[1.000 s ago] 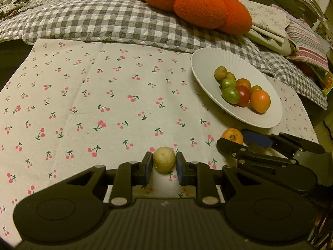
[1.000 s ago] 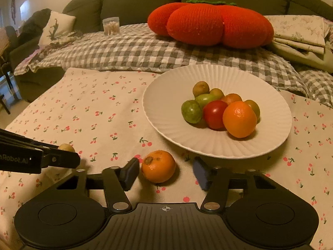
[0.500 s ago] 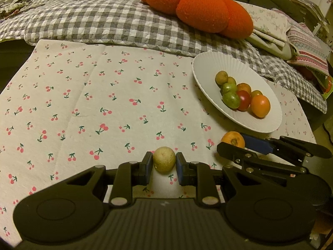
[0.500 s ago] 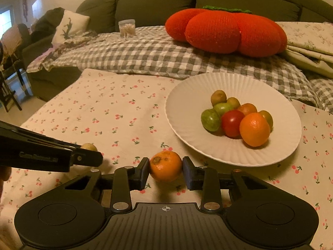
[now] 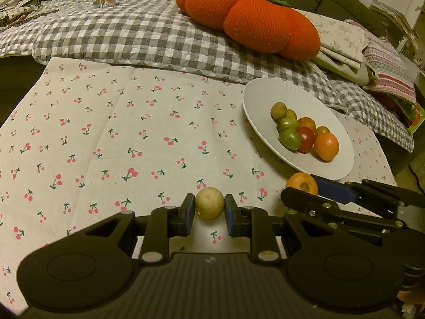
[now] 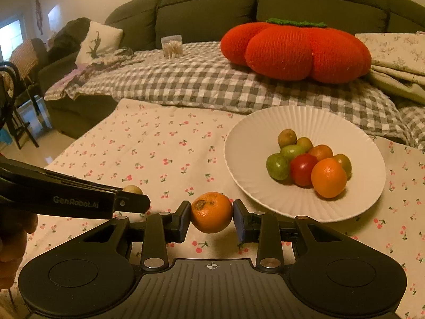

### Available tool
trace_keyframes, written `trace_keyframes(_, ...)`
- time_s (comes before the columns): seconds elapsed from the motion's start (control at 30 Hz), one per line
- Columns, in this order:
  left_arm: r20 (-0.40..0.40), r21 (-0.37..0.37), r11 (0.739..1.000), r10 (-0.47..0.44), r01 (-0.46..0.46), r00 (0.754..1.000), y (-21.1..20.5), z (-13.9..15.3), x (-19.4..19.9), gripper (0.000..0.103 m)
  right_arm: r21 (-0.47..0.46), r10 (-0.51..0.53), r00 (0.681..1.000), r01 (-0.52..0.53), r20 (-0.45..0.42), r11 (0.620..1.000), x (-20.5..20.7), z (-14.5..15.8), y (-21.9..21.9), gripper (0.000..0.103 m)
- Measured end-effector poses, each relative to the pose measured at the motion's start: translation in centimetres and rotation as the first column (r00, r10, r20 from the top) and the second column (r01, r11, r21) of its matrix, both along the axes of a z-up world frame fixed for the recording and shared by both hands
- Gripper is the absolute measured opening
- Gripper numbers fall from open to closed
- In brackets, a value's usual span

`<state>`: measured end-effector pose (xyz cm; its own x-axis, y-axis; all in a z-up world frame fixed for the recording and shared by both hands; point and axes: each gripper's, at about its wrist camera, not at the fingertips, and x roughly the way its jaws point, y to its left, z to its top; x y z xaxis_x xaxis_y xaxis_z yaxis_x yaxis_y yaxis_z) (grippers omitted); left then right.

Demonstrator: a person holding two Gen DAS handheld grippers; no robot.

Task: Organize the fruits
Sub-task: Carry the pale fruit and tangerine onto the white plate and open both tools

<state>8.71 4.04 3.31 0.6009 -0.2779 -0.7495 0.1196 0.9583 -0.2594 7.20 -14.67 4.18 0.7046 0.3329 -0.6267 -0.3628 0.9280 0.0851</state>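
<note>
Gripping 2 fruits for the white ribbed plate [image 6: 372, 186] at right: my right gripper [image 6: 212, 216] pinches the dimpled orange mandarin [image 6: 212, 212], my left gripper [image 5: 209, 210] the pale tan round fruit [image 5: 209, 203].

"GenRobot.AI" stands in pale letters on the side of the left gripper [image 6: 132, 204], left of the orange [image 6: 211, 212]; no other text is readable.

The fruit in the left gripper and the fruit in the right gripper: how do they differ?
The fruit in the left gripper is a pale yellowish-tan ball; the one in the right gripper is a bright orange mandarin with a dark blemish. The tan ball looks smaller than the mandarin. The ball sits low by the cherry-print cloth; the mandarin looks lifted clear of it. Both are round, pinched between blue pads, and still off the white plate.
</note>
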Motion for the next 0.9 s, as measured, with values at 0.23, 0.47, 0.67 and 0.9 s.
trace_keyframes(0.23,0.052,-0.006,1.000,-0.023,0.023,0.998,-0.6,1.1,0.2,0.022,0.030,-0.017,1.000,0.016,0.014,0.999,-0.2,1.4,-0.9,0.032)
trace_keyframes(0.47,0.091,0.005,0.999,-0.048,0.048,0.995,-1.6,1.9,0.7,0.022,0.056,-0.058,0.998,0.056,0.039,0.997,0.1,2.7,-2.6,0.032)
trace_keyframes(0.67,0.121,0.030,0.997,-0.072,0.069,0.990,-2.6,2.3,1.4,0.022,0.072,-0.094,0.994,0.090,0.054,0.993,0.5,3.5,-4.0,0.032)
trace_keyframes(0.9,0.171,0.075,0.992,-0.112,0.100,0.979,-3.9,2.6,2.3,0.022,0.074,-0.139,0.989,0.136,0.048,0.988,1.1,3.6,-5.4,0.032)
